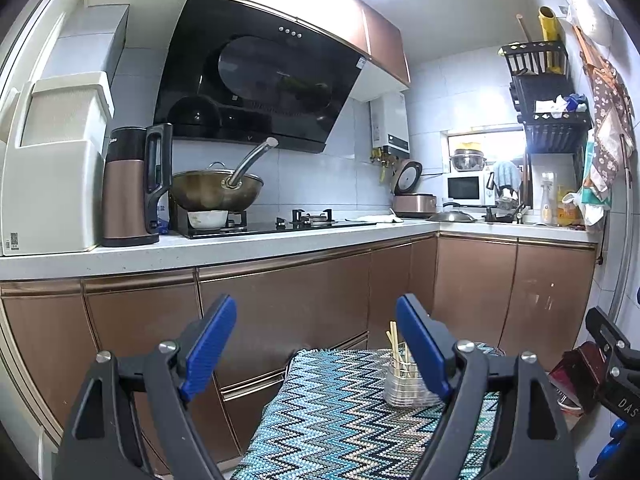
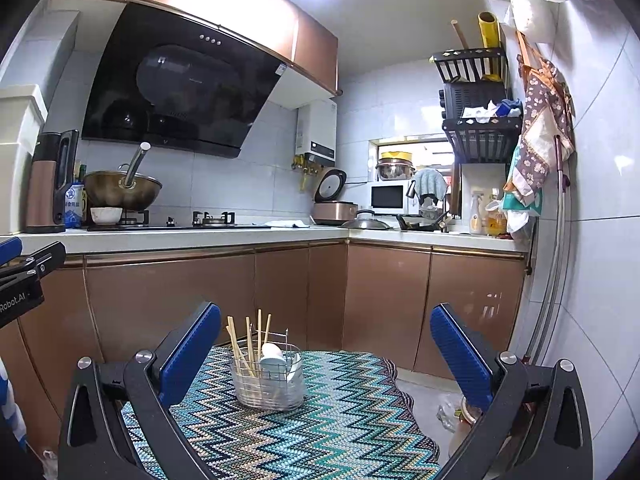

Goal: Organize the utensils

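left gripper [image 1: 316, 344] spread, empty | right gripper [image 2: 326, 350] spread, empty | chopsticks [image 2: 248, 344] and spoons [image 2: 274, 354] stand in wire holder [image 2: 268, 388] at 11 o'clock on zigzag mat [image 2: 340, 420] | no loose utensils visible; task looks nearly done

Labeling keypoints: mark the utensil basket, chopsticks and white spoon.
utensil basket [image 2: 267, 390]: right wrist view, front wire wall.
chopsticks [image 2: 250, 340]: right wrist view, shaft above the rim.
white spoon [image 2: 272, 351]: right wrist view, bowl end sticking up.
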A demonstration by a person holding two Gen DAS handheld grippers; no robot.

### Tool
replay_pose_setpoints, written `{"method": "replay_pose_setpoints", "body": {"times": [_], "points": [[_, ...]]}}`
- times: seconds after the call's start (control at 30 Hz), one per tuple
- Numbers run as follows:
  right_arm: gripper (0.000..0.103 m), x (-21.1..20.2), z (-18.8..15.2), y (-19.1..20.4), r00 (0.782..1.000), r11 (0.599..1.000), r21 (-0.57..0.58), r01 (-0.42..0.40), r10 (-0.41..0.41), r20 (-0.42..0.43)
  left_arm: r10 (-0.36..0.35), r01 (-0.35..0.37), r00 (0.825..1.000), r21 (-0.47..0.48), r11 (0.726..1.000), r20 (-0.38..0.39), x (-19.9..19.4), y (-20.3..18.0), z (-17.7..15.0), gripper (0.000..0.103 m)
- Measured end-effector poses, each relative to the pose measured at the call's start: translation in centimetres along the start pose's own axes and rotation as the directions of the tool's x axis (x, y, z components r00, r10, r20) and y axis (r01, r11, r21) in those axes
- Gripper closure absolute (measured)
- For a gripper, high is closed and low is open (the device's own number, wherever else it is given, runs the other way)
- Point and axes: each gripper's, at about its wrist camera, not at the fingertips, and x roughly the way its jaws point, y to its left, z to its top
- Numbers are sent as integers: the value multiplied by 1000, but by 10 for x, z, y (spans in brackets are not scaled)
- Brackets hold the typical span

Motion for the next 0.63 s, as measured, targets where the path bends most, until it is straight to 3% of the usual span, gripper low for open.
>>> {"method": "replay_pose_setpoints", "body": {"times": [0.63], "points": [[0,-2,-1,-1,1000,1000,1,1,-1,1,-13,13,1000,12,1000,2,-3,-2,-2,21]]}}
